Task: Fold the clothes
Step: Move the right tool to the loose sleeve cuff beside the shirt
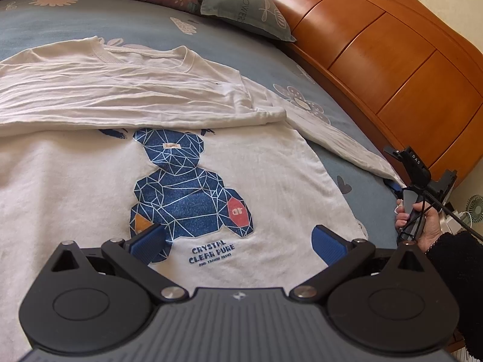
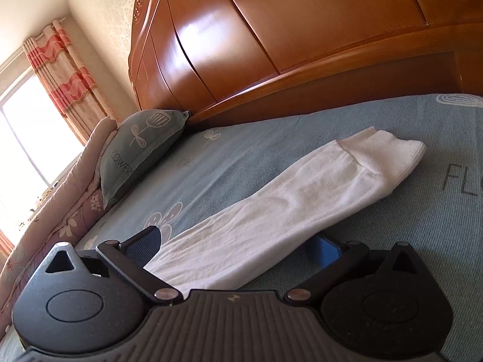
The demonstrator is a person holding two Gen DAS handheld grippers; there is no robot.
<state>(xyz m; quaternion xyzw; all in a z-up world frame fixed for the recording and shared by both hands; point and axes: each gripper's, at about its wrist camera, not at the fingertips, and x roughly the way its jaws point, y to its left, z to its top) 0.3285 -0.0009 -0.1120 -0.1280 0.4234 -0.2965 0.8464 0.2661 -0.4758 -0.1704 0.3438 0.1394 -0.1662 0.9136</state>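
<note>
The left gripper [image 1: 240, 246] hangs low in its own view with its blue pads spread wide, hovering over the printed chest of the white sweatshirt [image 1: 75, 181] and pinching nothing — probably poised to steady or grab the body while the other side works. At the right edge of that view, the right gripper [image 1: 395, 188], held by a hand [image 1: 415, 218] in a dark sleeve, sits at the sweatshirt's sleeve [image 2: 271, 217]. In the right wrist view the jaws stand apart on either side of the sleeve, straddling the cloth — seemingly lined up to close and carry it across the body. The sweatshirt lies face up across the middle of the blue flowered bedsheet [image 1: 356, 150], wrinkled, with a blue geometric bear [image 1: 187, 181]; one sleeve is already folded across the chest, the other stretches toward the wooden headboard [image 1: 392, 60], its ribbed cuff [image 2: 389, 154] at the right of the frame.
</note>
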